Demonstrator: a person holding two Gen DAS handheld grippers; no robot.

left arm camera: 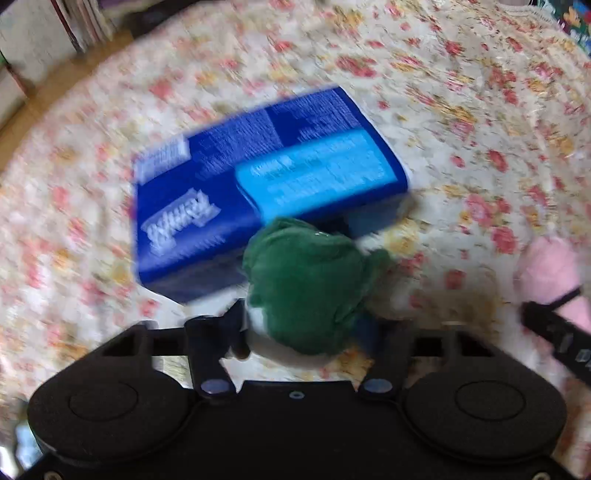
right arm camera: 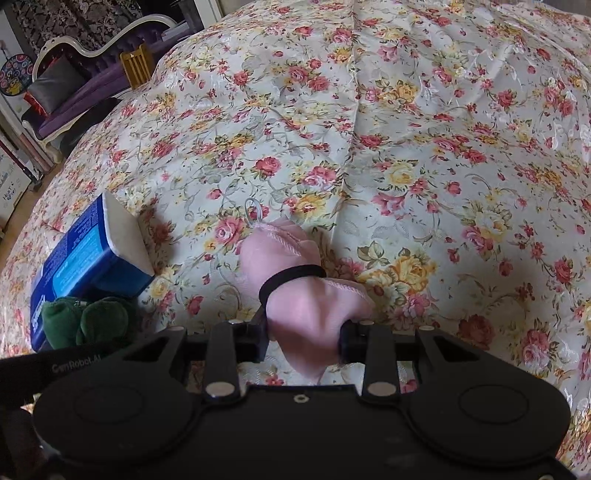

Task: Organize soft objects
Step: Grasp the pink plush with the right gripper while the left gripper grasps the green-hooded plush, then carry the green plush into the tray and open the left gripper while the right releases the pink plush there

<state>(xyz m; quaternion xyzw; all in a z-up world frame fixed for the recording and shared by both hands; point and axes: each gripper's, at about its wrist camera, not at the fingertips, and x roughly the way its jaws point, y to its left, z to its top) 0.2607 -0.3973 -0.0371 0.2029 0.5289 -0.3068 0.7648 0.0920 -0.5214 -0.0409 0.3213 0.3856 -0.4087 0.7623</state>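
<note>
A green soft cloth bundle [left arm camera: 306,280] sits between the fingers of my left gripper [left arm camera: 310,332], which press on its sides; the view is motion-blurred. Just beyond it a blue tissue pack [left arm camera: 258,177] lies on the floral bedspread [left arm camera: 443,110]. My right gripper [right arm camera: 303,339] is shut on a pink cloth bundle [right arm camera: 306,306] tied with a black hair band [right arm camera: 291,275]. The right wrist view shows the green bundle [right arm camera: 88,317] and the tissue pack [right arm camera: 88,254] at the lower left. The pink bundle [left arm camera: 550,269] shows at the left view's right edge.
The floral bedspread [right arm camera: 443,147] stretches wide ahead and to the right. Past the bed's left edge stand a purple sofa [right arm camera: 74,92] and a wooden chair [right arm camera: 136,64]. Books [left arm camera: 74,26] stand beyond the far left edge.
</note>
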